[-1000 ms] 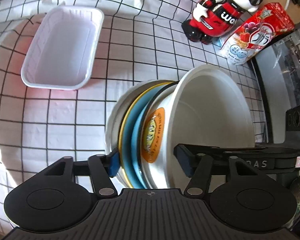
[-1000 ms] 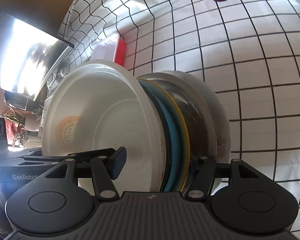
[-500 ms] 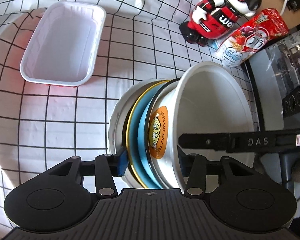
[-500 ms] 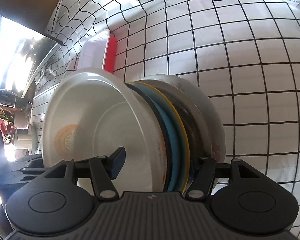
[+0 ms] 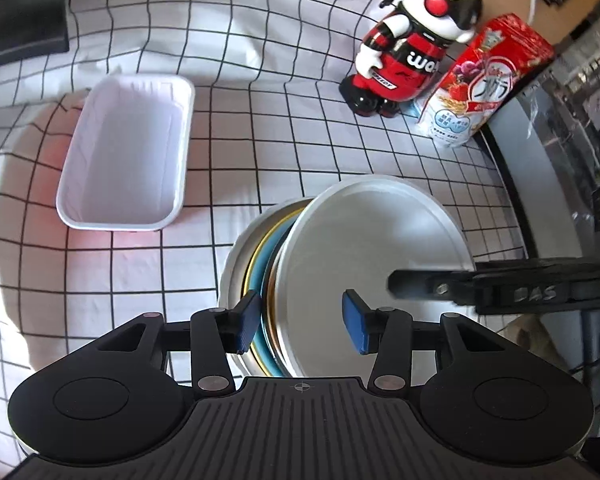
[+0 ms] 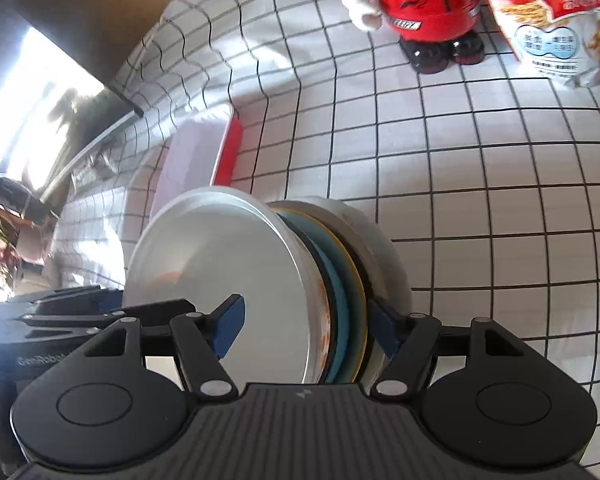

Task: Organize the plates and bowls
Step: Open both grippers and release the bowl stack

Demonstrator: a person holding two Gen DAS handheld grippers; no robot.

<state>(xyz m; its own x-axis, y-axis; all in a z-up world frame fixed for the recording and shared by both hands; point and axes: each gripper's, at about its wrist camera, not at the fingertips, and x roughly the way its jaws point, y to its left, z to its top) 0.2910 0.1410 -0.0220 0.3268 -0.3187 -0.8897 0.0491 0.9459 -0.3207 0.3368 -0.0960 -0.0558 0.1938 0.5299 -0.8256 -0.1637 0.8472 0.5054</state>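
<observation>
A stack of dishes [image 5: 284, 280] is held on edge above the checked cloth: a white bowl [image 5: 372, 272] with an orange logo in front, then a blue plate, a yellow-rimmed plate and a white plate [image 5: 236, 264] at the back. My left gripper [image 5: 300, 322] straddles the stack's near edge, its pads a little apart from the dishes. My right gripper [image 6: 308, 326] straddles the same stack [image 6: 332, 280] from the other side, with one finger inside the bowl [image 6: 220, 272] and the other against the back plate.
A white rectangular tray [image 5: 128, 152] with a red outside [image 6: 230, 152] lies on the cloth to the left. A red and white robot toy [image 5: 412, 40] and a snack bag [image 5: 480, 84] stand at the back right. A dark appliance edge [image 5: 540, 160] runs along the right.
The stack has been lifted and tilted, so the bowl's opening faces the left camera more. Both cameras have pulled back and up, and the left jaws have opened slightly off the stack.
</observation>
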